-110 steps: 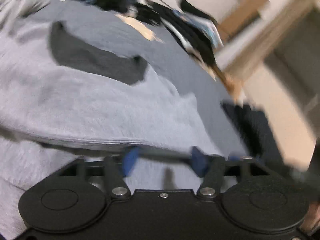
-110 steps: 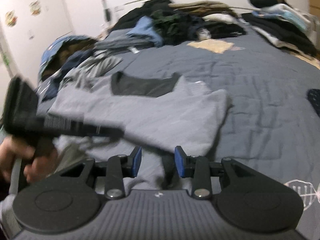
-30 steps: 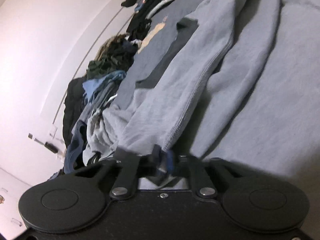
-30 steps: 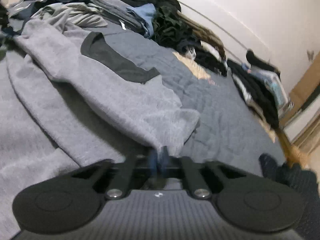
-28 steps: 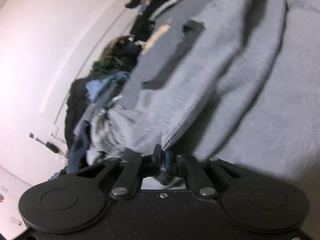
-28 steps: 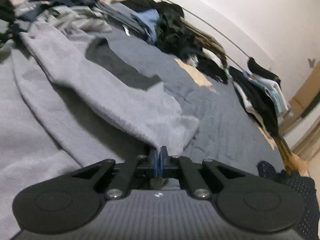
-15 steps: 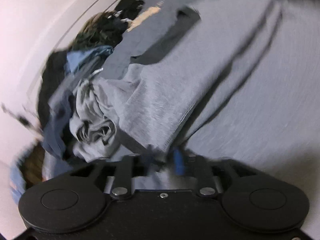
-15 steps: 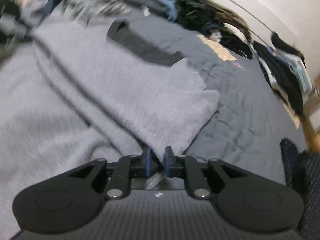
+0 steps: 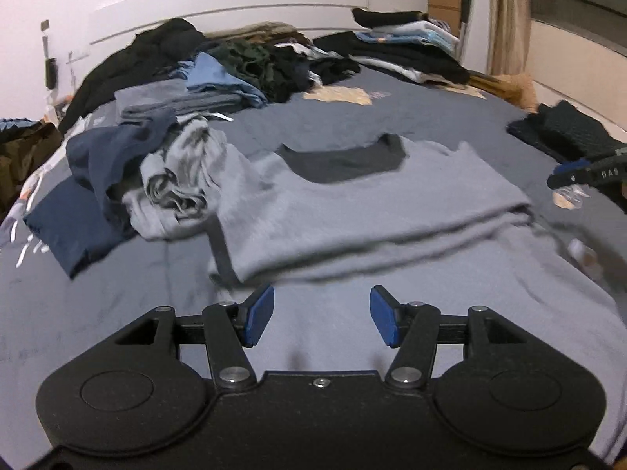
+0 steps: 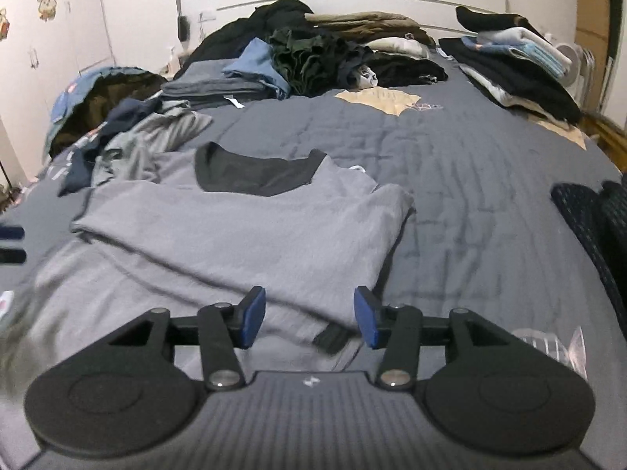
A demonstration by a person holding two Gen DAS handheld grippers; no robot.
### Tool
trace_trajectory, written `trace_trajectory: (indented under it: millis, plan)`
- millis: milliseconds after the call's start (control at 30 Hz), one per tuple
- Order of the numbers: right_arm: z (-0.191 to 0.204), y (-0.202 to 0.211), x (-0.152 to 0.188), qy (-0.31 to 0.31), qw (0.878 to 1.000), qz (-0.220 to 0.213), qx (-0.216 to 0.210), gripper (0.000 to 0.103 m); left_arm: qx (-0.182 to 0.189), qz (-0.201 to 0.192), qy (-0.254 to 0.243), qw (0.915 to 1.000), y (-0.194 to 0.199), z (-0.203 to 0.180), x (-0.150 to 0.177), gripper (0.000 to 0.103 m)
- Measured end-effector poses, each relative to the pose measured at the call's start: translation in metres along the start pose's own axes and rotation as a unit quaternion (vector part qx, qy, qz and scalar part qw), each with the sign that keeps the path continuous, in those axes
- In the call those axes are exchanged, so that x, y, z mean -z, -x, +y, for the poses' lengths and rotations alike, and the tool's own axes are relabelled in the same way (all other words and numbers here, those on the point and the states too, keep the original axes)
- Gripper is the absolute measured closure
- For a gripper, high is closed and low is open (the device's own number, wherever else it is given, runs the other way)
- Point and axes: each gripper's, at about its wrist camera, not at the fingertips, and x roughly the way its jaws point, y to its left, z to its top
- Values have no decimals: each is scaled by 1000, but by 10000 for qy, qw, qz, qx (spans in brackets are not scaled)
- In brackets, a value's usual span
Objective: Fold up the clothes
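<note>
Both grippers hang level over the near part of the bed (image 10: 490, 164), pointing toward the headboard. The left gripper (image 9: 321, 315) has its blue fingers (image 9: 259, 313) spread wide and holding nothing, above the near half of the grey shirt (image 9: 352, 211). The right gripper (image 10: 309, 319) is likewise spread wide and empty, its fingers (image 10: 250, 315) over the shirt's near right corner.

The shirt (image 10: 250, 231) lies flat on the bed, dark collar (image 10: 254, 176) at the far side, with its upper layer folded across the lower one; the fold's right edge ends near the right gripper. In the left view the right gripper's tip (image 9: 588, 174) shows at the right edge, apart from the shirt.

Right of the shirt the bedcover is bare as far as a dark knit garment (image 10: 588, 215) at the bed's right edge. On the left, a crumpled grey garment (image 9: 176, 188) touches the shirt, with a navy garment (image 9: 86, 196) beside it. Piles of clothes (image 10: 313, 58) line the far side.
</note>
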Motion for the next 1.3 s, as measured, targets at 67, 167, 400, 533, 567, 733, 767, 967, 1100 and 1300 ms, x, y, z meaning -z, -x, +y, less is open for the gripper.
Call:
trace_trajectory:
  millis: [67, 167, 400, 533, 567, 733, 767, 967, 1100, 1300]
  plan:
    - [5, 22, 12, -152, 9999, -41, -34, 51, 82, 5, 127, 9999, 18, -7, 10, 49]
    - [11, 48, 47, -395, 9990, 183, 61, 48, 228, 55, 409, 9989, 41, -12, 27, 48]
    - [27, 79, 135, -877, 9918, 824, 429, 46, 190, 618, 699, 9955, 68, -16, 78, 45]
    - [42, 86, 179, -907, 9887, 1089, 493, 45, 120, 878, 818, 9927, 80, -17, 107, 45]
    - [46, 88, 185, -936, 9883, 1100, 496, 45, 113, 911, 896, 9917, 84, -15, 114, 45]
    - [47, 94, 215, -1193, 9837, 1198, 617, 45, 2, 1182, 1210, 9856, 97, -10, 147, 45]
    - [48, 95, 218, -1206, 9829, 1200, 707, 45, -52, 1262, 1229, 9843, 97, -11, 154, 45]
    - [49, 99, 229, -1484, 9799, 1091, 771, 45, -60, 1508, 1335, 9795, 98, -9, 175, 45]
    - [60, 100, 231, -1417, 9822, 1075, 612, 45, 44, 1679, 1383, 9760, 96, -9, 183, 63]
    - [67, 93, 232, -1410, 9820, 1121, 569, 56, -33, 1974, 1567, 9677, 84, -4, 189, 75]
